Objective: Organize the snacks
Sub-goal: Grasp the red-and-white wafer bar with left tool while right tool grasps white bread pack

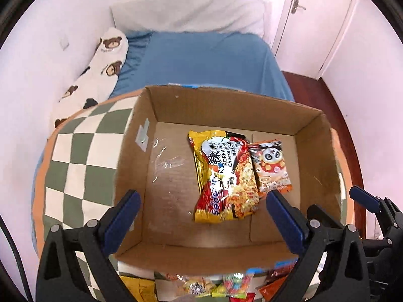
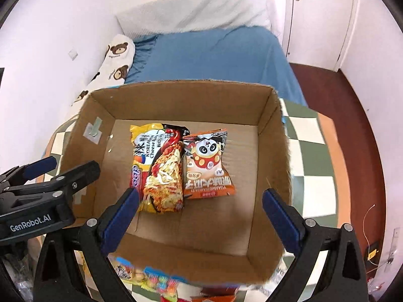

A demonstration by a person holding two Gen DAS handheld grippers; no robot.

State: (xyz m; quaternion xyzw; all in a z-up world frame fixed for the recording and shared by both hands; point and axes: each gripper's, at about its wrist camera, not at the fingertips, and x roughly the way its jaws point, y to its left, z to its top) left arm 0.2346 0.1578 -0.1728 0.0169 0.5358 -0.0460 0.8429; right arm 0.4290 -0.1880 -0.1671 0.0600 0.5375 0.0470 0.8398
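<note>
while both the left gripper [image 1: 201, 216] and right gripper [image 2: 200, 212] hung wide apart and empty over the cardboard box [image 2: 272, 136], the next loose packet [image 1: 234, 287] wanted a flat lay beside the noodle pack [image 1: 224, 173].

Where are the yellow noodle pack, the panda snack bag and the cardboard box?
yellow noodle pack [image 1: 224, 173], left wrist view, middle of its front.
panda snack bag [image 2: 207, 162], right wrist view, on the panda print.
cardboard box [image 2: 272, 125], right wrist view, inner right wall.

yellow noodle pack [image 1: 223, 176] – flat in box [image 1: 252, 105], panda snack [image 1: 272, 166] touching
</note>
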